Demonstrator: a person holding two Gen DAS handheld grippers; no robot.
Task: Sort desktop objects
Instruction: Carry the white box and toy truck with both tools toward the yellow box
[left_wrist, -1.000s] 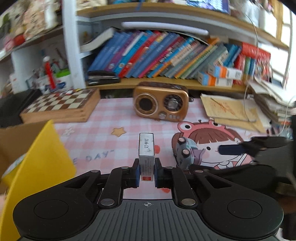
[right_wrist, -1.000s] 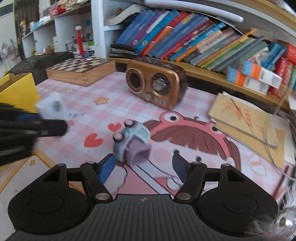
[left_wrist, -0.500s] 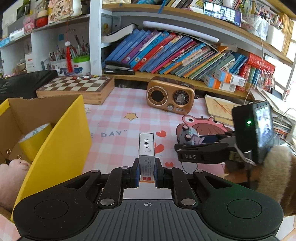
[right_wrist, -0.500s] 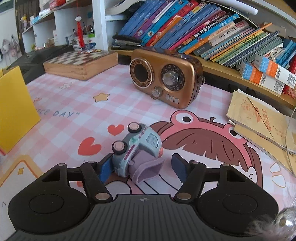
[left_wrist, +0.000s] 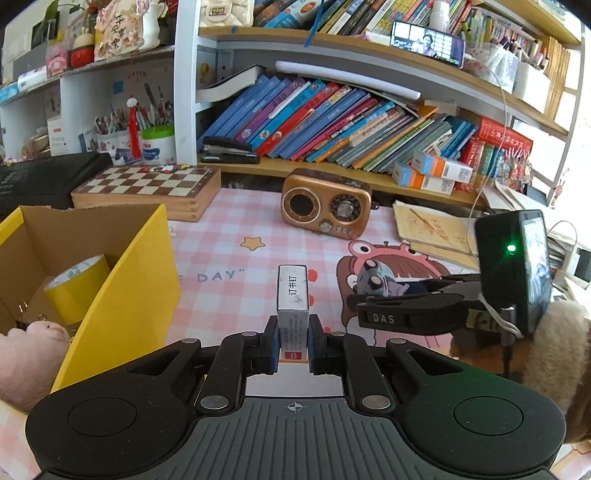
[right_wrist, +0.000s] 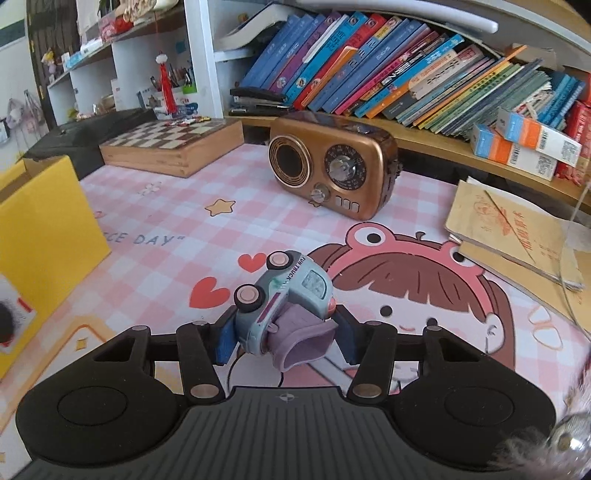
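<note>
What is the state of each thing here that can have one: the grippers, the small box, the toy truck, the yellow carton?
left gripper: shut on the staple box.
staple box: held upright, off the mat.
right gripper: jaws closing, both pads at the toy truck's sides.
toy truck: lying on its side, wheels facing left, between the right gripper's fingers.
yellow carton: open at the top, with a tape roll and a plush toy inside.
</note>
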